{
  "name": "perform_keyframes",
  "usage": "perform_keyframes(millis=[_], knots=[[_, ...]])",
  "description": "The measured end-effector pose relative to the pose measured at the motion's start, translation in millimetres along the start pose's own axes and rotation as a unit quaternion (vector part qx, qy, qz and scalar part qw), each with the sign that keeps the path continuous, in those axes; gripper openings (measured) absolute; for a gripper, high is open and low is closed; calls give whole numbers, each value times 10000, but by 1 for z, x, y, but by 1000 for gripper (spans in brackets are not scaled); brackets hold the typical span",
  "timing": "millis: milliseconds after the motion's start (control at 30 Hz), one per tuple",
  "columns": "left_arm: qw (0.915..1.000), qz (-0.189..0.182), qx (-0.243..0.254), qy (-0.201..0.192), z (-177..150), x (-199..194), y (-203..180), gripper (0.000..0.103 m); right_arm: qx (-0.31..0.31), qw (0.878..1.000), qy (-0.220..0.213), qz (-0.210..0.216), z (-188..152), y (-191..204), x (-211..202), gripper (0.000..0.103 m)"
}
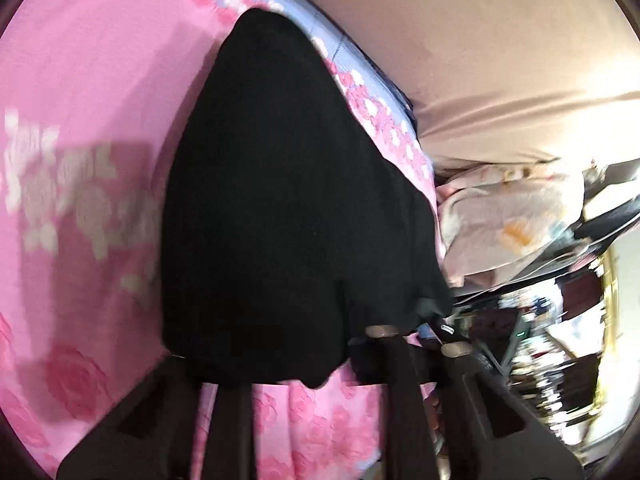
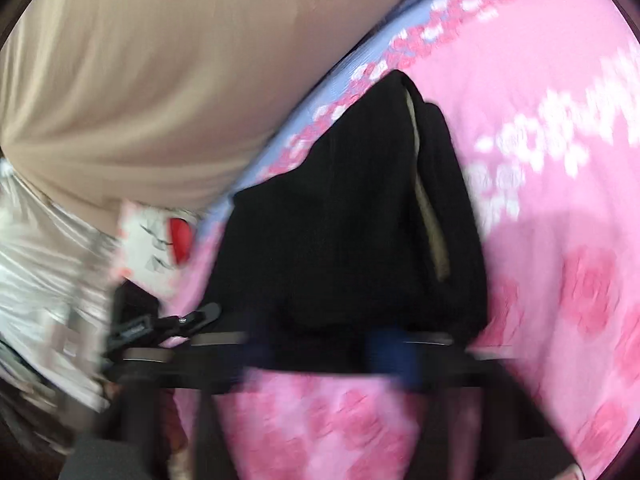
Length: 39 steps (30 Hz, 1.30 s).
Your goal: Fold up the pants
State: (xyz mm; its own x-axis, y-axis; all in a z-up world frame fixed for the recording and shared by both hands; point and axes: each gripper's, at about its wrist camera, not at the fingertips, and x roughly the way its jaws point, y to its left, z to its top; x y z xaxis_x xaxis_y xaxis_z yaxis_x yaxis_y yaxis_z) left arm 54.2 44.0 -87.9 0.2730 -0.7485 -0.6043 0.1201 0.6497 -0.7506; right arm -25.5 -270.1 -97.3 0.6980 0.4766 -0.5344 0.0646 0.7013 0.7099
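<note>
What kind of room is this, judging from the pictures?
Probably a bedroom: the black pants lie on a pink floral bedspread, with a beige curtain behind and crumpled bedding beside it.

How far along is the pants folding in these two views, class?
Done: the black pants already lie in a compact, layered bundle on the pink floral blanket. In hand: both claws sit at the bundle's near edge; blur hides whether they grip. Left: probably one last fold or smoothing, since the layers look uneven.

Bed, pink rose-print sheet (image 1: 80,92); black pants (image 1: 280,200) lying folded on it
</note>
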Motion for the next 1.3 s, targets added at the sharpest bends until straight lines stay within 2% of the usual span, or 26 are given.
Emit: perform_keyframes(millis=[100,167,233,267,300,333,367,400,433,500,567,600,667,767,833,867,900,933,1000,1067,1133,1167,1200,1233,1267,1300], knots=[[9989,-40,353,-309,-3,-31,-23,12,-328,9989,-347,-8,4,25,-27,12],[9985,-65,452,-295,-7,-47,-27,12,-584,9969,-503,143,2,43,-52,12],[9992,157,365,-52,-10,-31,-12,15,-650,9972,-377,-29,-5,39,-50,12],[9988,399,282,102,-13,-14,0,17,-700,9969,-229,-278,-9,30,-38,17],[9975,653,134,252,-17,1,11,19,-691,9964,10,-488,-14,19,-21,31],[9986,464,-158,193,-24,5,25,19,-492,9955,309,-747,-20,1,-2,30],[9991,285,-294,113,-29,-3,30,25,-266,9982,201,-492,-26,-9,-5,33],[9991,265,-264,186,-34,-13,27,36,-152,9991,119,-378,-29,-10,-13,45],[9993,331,-114,134,-39,-30,22,45,-190,9978,61,-629,-31,-6,-28,52],[9972,571,306,-384,-47,-68,10,77,-501,9915,-350,-1149,-32,1,-57,77],[9896,1017,530,-870,-43,-89,1,82,-587,9877,-583,-1326,-27,3,-74,85],[9869,1078,569,-1053,-38,-96,0,89,-578,9886,-595,-1259,-23,3,-76,86],[9861,1002,558,-1202,-20,-93,4,93,-467,9926,-502,-998,-12,-4,-64,86],[9904,1007,457,-828,5,-52,20,93,-338,9933,7,-1107,-4,-18,-26,87],[9941,908,278,-523,12,-25,32,89,-470,9934,-176,-1031,1,-17,-13,86],[9948,893,264,-419,14,-12,31,76,-507,9945,-175,-899,1,-15,-11,70],[9904,1126,608,-523,14,-8,22,45,-448,9955,-91,-828,2,-13,-5,43],[9890,1149,860,-371,11,-10,19,41,-446,9964,-59,-722,3,-9,-4,39],[9878,1125,1000,-407,5,-21,8,28,-513,9972,-158,-530,7,6,-18,33],[9877,1009,1156,-312,-10,-46,-4,27,-711,9970,-199,-219,1,31,-45,33],[9890,952,1122,-126,-26,-61,-6,29,-804,9966,-133,-138,-10,39,-61,34],[9887,1002,1114,-39,-34,-63,-5,33,-794,9966,-47,-199,-17,37,-66,41],[9879,1110,1079,57,-42,-60,2,38,-816,9956,88,-455,-26,29,-62,55],[9860,1331,996,148,-48,-54,12,40,-856,9934,188,-746,-34,19,-58,63],[9848,1450,947,172,-51,-51,19,43,-849,9871,340,-1311,-42,7,-50,68],[9874,1366,786,129,-52,-52,25,43,-739,9854,446,-1469,-45,-3,-46,71]])
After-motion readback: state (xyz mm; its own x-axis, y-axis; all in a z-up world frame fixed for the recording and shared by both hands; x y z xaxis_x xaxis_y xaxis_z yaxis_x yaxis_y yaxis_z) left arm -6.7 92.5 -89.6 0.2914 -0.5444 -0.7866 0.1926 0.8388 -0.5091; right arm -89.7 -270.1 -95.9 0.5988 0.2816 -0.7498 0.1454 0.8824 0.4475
